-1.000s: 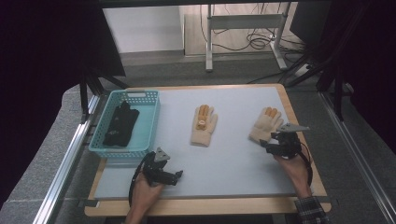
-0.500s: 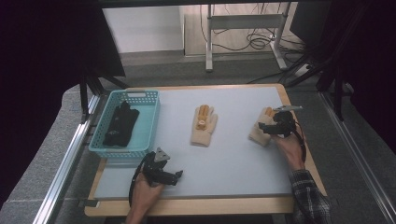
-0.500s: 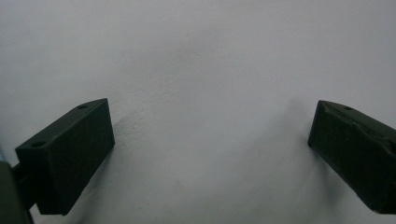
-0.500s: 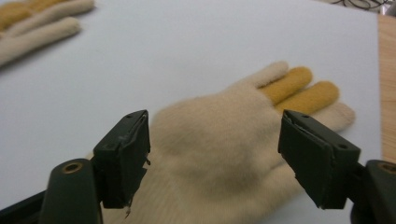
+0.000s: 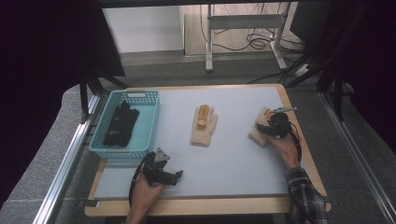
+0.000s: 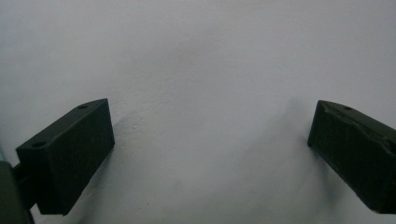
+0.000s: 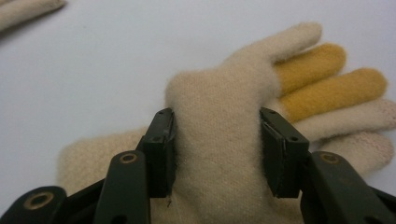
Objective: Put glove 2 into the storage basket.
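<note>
**Right jaws pinch a fold of the glove near the worktop's right edge**

The right gripper (image 5: pixel 273 127) sits on the cream glove (image 5: pixel 259 132) that lies close to the right edge of the worktop (image 5: pixel 233 158), with only a narrow strip of grey surface and the wooden border beyond it. In the right gripper view its jaws press in from both sides on a raised fold of the glove's (image 7: pixel 219 121) palm, with the yellow and cream fingers spread out past them to the right. The jaws are partly closed, with the fold bunched up between them.

The left gripper (image 5: pixel 161 171) rests low on the near left part of the worktop, just in front of the blue basket (image 5: pixel 140 100), which holds a dark glove (image 5: pixel 120 123). Its jaws stand wide apart with nothing between them, bare grey surface below.

A second cream glove (image 5: pixel 204 125) lies flat in the middle, well apart from both grippers. Between it and the held glove the surface is open, and a broad free band runs along the near edge between the two hands.

Since a second ago the right hand has moved forward from the glove's near side onto the glove itself. The left gripper, the basket and the middle glove lie as they did.
</note>
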Demonstrator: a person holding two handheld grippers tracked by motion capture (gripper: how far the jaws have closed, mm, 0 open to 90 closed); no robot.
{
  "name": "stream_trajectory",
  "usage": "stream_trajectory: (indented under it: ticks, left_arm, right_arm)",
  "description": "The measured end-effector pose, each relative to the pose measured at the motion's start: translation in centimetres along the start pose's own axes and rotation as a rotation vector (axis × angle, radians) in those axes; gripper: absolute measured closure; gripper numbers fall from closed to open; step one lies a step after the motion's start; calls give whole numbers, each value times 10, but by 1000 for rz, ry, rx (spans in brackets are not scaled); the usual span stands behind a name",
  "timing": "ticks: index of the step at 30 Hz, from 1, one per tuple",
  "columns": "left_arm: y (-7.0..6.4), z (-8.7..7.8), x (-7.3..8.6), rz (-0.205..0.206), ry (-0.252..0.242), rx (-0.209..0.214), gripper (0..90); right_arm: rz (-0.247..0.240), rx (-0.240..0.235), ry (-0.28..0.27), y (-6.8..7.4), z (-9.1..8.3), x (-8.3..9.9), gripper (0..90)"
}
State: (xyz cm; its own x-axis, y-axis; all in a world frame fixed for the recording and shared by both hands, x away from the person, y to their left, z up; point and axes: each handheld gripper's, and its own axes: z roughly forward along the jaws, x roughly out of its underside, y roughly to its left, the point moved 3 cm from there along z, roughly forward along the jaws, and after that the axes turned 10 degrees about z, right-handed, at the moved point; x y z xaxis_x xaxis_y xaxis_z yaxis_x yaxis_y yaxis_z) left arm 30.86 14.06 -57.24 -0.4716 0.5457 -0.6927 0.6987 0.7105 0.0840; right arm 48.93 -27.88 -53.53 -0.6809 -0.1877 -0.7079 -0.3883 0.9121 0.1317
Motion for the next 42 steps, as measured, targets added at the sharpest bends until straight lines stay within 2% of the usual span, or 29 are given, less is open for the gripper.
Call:
stream_trajectory:
  ticks: [4, 6, 8, 9, 10, 11, 12, 14, 15, 18, 19, 21, 22, 25, 26, 27, 30, 34, 37, 42]
  left_arm:
    - [0, 0, 0, 1, 1, 0, 7]
    - [0, 0, 0, -3, -3, -2, 9]
    - [0, 0, 0, 0, -4, -2, 10]
    - [0, 0, 0, 0, -2, -2, 10]
    - [0, 0, 0, -1, -2, -2, 10]
    - [0, 0, 0, -1, -3, -2, 10]
    - [0, 0, 0, -1, -4, -2, 10]
    - [0, 0, 0, -1, -4, -2, 10]
    - [0, 0, 0, -1, -4, -2, 10]
    - [0, 0, 0, 2, -1, -2, 10]
    - [0, 0, 0, 2, -1, -2, 10]
    - [0, 0, 0, 0, -3, -2, 10]
    - [-1, 0, 0, -3, -4, -4, 10]
    - [0, 0, 0, -1, -5, -4, 10]
    - [0, 0, 0, 0, -4, -4, 10]
    - [0, 0, 0, 0, -4, -4, 10]
    - [-1, 0, 0, -2, -4, -4, 10]
    - [-1, 0, 0, -3, -4, -3, 11]
    - [-1, 0, 0, -3, -4, -4, 10]
    - [-1, 0, 0, -3, -4, -4, 10]
  right_arm:
    - [-9, -10, -6, 4, -7, 0, 515]
    - [-30, -35, -25, 13, -21, -2, 514]
    - [-36, -48, -32, 17, -26, -2, 515]
    - [-53, -73, -42, 27, -37, -3, 514]
    - [-53, -73, -42, 27, -37, -3, 514]
    - [-66, -81, -47, 32, -43, -3, 514]
    - [-99, -107, -60, 46, -55, -3, 512]
    - [-113, -140, -66, 59, -65, -3, 511]
    - [-113, -140, -66, 59, -65, -3, 511]
    - [-158, -184, -75, 82, -79, -1, 509]
    - [-190, -204, -74, 96, -86, 2, 507]
    - [-214, -232, -70, 111, -92, 6, 506]
    - [-214, -232, -70, 111, -92, 6, 506]
    - [-248, -270, -58, 131, -95, 13, 503]
    - [-262, -301, -44, 142, -93, 20, 500]
    - [-262, -301, -44, 142, -93, 20, 500]
    - [-291, -337, -4, 161, -82, 36, 496]
    - [-304, -346, 33, 170, -69, 49, 493]
    - [-300, -372, 67, 179, -56, 64, 478]
    - [-298, -408, 88, 187, -51, 73, 382]
